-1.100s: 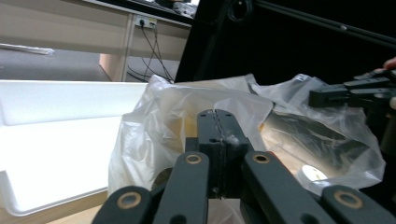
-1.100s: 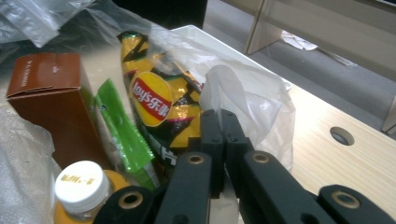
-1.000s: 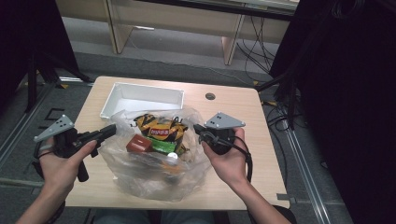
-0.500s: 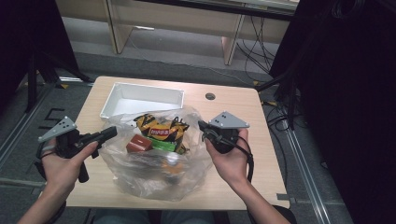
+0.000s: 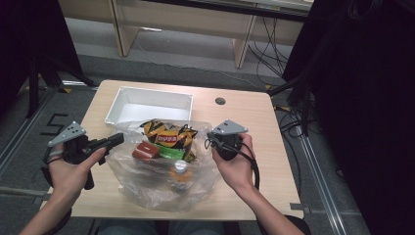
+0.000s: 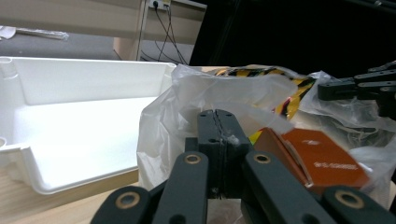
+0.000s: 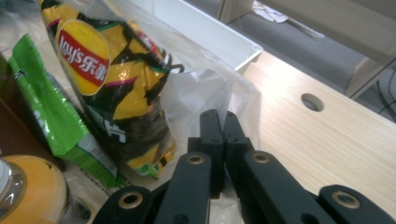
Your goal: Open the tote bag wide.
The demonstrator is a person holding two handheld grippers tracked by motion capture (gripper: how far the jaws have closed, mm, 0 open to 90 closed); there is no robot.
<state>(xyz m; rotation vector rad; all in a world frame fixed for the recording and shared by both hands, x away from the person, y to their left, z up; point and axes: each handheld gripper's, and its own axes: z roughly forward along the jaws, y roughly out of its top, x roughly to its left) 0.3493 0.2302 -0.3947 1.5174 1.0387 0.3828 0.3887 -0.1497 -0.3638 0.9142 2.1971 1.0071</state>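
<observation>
A clear plastic bag (image 5: 161, 188) lies mid-table. Inside it are a yellow-black chip bag (image 5: 169, 134), a green packet (image 5: 173, 152), an orange-red box (image 5: 146, 150) and a bottle (image 5: 181, 169). My left gripper (image 5: 116, 139) is shut on the bag's left edge, and film is pinched between its jaws (image 6: 217, 126). My right gripper (image 5: 211, 139) is shut on the bag's right edge, with plastic gathered around its closed jaws (image 7: 219, 126). The chip bag (image 7: 112, 70), the green packet (image 7: 51, 107) and the bottle (image 7: 28, 186) lie just left of them. The orange-red box (image 6: 327, 158) sits close beside the left jaws.
A white tray (image 5: 147, 107) stands behind the bag at the back left, close to my left gripper (image 6: 70, 126). A round cable hole (image 5: 220, 101) is in the tabletop at the back right. Bare wood runs along the right side and the front edge.
My right gripper has sunk a little with the bag's right edge in it. The left hand has stayed where it was.
</observation>
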